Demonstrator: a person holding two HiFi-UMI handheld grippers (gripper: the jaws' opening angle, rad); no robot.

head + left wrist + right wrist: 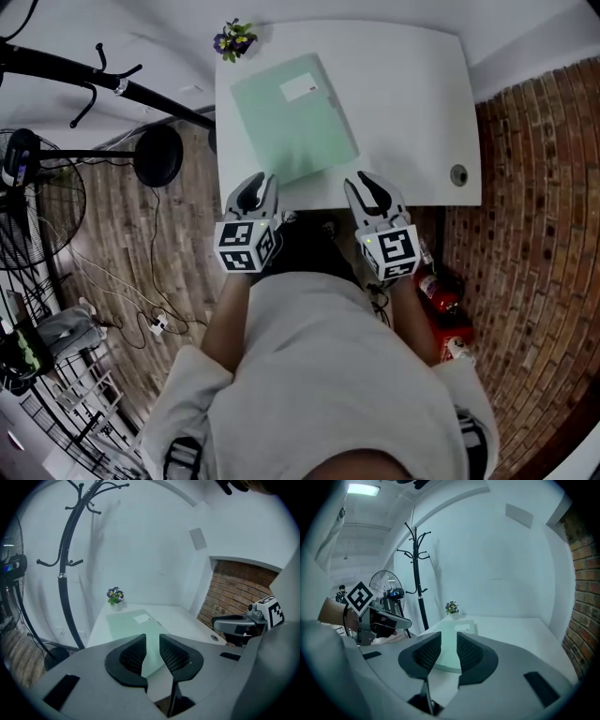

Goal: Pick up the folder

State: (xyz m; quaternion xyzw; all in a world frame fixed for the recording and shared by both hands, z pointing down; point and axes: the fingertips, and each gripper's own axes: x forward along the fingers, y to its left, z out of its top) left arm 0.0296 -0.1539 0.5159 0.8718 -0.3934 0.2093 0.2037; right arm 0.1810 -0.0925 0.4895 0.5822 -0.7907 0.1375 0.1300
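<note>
**A:** Where is the folder lying?

**B:** The folder (292, 117) is lying flat and slanted on the white worktop (412, 103), in the upper middle of the head view. Its lower corner is reaching toward the worktop's near edge. A flower pot (233, 40) is sitting just beyond its upper left corner.

**A:** And what are the tools doing?

**B:** The left tool (255, 185) is hanging at the near edge, just beside that lower corner. The right tool (368, 184) is hanging further right, apart from the folder. Both are released, with the jaws a narrow gap apart and nothing between the pads. In each gripper view the folder is only showing beyond the gap.

**A:** So how should I be going in?

**B:** I'm judging that a flat, thin folder is offering nothing to pinch from above. I would be bringing one tool in low and nearly level, so that one jaw is sliding under the near edge and the other is riding over the cover. If the edge is refusing to lift, I would be drawing the folder toward the near edge until a strip overhangs.

**A:** Anything to be watching for?

**B:** Pushing forward is probably just skating it toward the flower pot. Gripping one corner alone is likely leaving it sagging or swinging.
</note>
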